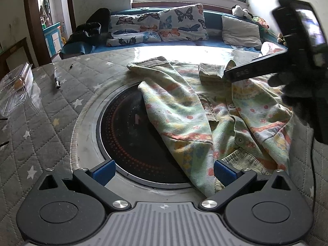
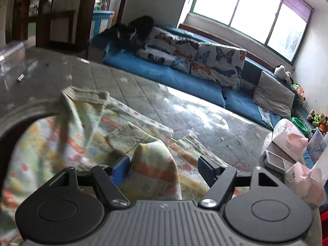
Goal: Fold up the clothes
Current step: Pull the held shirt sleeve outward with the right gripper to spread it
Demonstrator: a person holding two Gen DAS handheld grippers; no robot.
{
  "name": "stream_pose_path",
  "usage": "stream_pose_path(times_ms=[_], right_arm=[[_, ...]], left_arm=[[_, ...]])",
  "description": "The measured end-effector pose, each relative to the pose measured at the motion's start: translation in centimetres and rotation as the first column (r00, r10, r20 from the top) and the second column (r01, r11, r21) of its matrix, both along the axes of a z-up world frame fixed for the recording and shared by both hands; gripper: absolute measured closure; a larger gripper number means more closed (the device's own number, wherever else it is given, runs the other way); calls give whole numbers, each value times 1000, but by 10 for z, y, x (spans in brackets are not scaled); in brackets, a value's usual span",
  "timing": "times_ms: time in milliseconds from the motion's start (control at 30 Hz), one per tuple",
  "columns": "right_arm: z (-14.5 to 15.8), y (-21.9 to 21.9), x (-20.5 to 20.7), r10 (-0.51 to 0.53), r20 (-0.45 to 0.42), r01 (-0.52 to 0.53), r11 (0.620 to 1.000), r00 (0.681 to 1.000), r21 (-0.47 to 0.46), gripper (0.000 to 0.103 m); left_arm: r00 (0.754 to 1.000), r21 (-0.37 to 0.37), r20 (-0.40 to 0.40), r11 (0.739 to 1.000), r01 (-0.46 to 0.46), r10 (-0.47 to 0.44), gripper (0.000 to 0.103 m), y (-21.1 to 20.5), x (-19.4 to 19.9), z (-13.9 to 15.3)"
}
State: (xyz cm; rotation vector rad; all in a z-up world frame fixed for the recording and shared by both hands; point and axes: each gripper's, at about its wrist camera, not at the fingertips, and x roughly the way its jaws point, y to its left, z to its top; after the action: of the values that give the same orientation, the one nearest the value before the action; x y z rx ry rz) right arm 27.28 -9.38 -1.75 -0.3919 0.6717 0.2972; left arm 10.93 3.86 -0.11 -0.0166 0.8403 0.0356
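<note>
On the quilted table (image 1: 61, 106) lies one patterned garment (image 1: 215, 110), both tools, left tool (image 1: 163, 173) and right tool (image 2: 164, 167), spread wide.

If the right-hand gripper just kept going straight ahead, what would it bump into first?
Probably the raised fold of the patterned shirt, which sits between the open jaws of the right gripper. Depth is hard to judge; the ribbed cuff lies just beyond.

Each gripper has a ribbed grey housing, black round-hubbed linkage arms with silver screws, and blue-padded fingers (image 1: 103, 172). Beside the right gripper (image 1: 235, 74), a dark glove and thin black cable show.
</note>
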Motion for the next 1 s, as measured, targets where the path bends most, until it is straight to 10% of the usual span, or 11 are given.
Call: stream_pose_path(times_ms=[133,233,667,1000], right_arm=[[-7,-9,10,-34,-50,36,998,998,47,83],[0,-23,2,-59,-26,61,994,998,86,96],[66,-160,-114,-273,149,235,944,950,233,100],[37,-251,-207,-497,60,472,850,865,236,99]], left_arm=[[1000,-7,1,1000,2,-2,0,-1,1,0],[1000,-4,6,1000,6,-6,0,-4,2,2],[997,17,46,998,65,-66,0,-32,3,11],[986,61,36,985,162,-164,0,-70,8,8]])
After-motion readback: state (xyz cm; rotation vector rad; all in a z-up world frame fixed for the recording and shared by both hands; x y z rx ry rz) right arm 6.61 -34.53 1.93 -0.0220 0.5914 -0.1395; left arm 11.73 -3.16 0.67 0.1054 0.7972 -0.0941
